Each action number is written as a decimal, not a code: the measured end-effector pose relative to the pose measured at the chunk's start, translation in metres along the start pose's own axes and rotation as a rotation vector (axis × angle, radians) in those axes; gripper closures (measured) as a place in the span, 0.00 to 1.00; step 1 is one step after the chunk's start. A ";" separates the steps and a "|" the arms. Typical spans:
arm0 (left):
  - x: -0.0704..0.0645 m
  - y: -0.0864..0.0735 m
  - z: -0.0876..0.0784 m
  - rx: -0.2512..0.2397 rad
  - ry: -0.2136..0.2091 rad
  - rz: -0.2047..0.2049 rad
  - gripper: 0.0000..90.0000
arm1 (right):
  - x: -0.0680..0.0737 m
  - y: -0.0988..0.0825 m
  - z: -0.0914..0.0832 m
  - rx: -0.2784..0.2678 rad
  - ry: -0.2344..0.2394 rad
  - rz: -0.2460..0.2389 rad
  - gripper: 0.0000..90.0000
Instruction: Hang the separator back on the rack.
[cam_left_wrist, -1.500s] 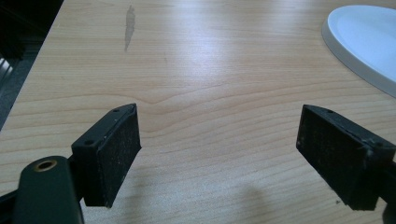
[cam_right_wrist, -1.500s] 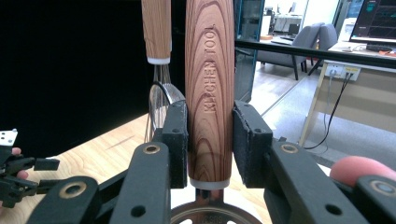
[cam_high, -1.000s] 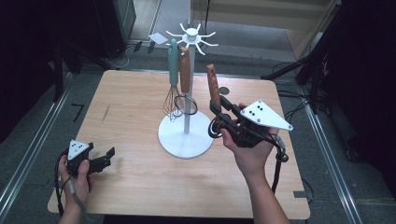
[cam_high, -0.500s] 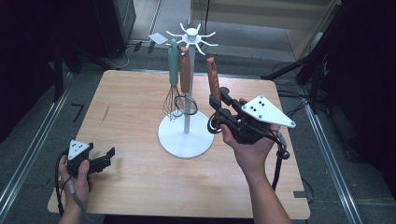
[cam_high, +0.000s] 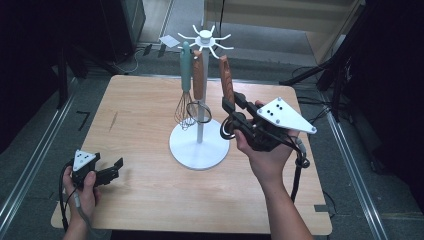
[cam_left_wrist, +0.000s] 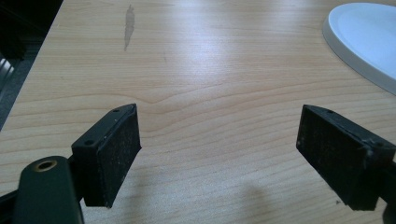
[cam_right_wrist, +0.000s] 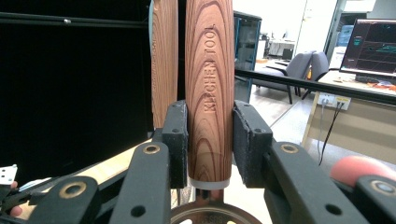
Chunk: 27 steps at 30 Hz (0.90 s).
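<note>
A white utensil stand (cam_high: 199, 145) rises from a round base in the middle of the table, with hooks (cam_high: 205, 36) at its top. A teal-handled whisk (cam_high: 186, 65) and a wood-handled utensil (cam_high: 198, 75) hang from it. Just right of the stand, my right gripper (cam_high: 229, 107) is shut on a third tool's wooden handle (cam_high: 226, 80), held upright with its metal ring end (cam_high: 227, 131) below. In the right gripper view the pads clamp that handle (cam_right_wrist: 208, 93), stamped KITCHEN TOOL, near its lower end. My left gripper (cam_high: 116, 167) rests open near the table's front left, nothing between its pads (cam_left_wrist: 112, 158).
The stand's base (cam_left_wrist: 364, 42) lies ahead and to the right of the left gripper. Bare wooden tabletop (cam_high: 140, 115) spreads to the left of the stand. Metal rails (cam_high: 35, 155) run along both sides of the table, with dark equipment and cables beyond.
The right gripper has lifted the wooden-handled tool slightly beside the stand. The left gripper has stayed put.
</note>
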<state>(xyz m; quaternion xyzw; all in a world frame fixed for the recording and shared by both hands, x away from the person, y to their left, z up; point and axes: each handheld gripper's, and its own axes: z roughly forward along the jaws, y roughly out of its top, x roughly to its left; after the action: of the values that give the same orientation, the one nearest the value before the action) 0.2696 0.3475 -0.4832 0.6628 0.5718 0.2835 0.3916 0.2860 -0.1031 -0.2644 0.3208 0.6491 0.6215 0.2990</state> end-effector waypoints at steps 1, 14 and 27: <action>0.000 0.000 0.000 0.000 0.000 0.002 0.16 | 0.000 0.000 0.000 0.000 0.001 0.000 0.78; 0.000 0.000 0.000 0.001 -0.001 0.000 0.16 | 0.002 0.004 0.006 0.005 -0.001 0.004 0.78; 0.000 0.000 0.000 0.001 -0.003 -0.002 0.16 | 0.002 0.003 0.013 0.013 -0.006 0.005 0.78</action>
<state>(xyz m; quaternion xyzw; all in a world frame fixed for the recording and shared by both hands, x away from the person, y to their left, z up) 0.2696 0.3473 -0.4833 0.6630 0.5719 0.2818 0.3924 0.2956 -0.0937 -0.2621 0.3265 0.6515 0.6169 0.2973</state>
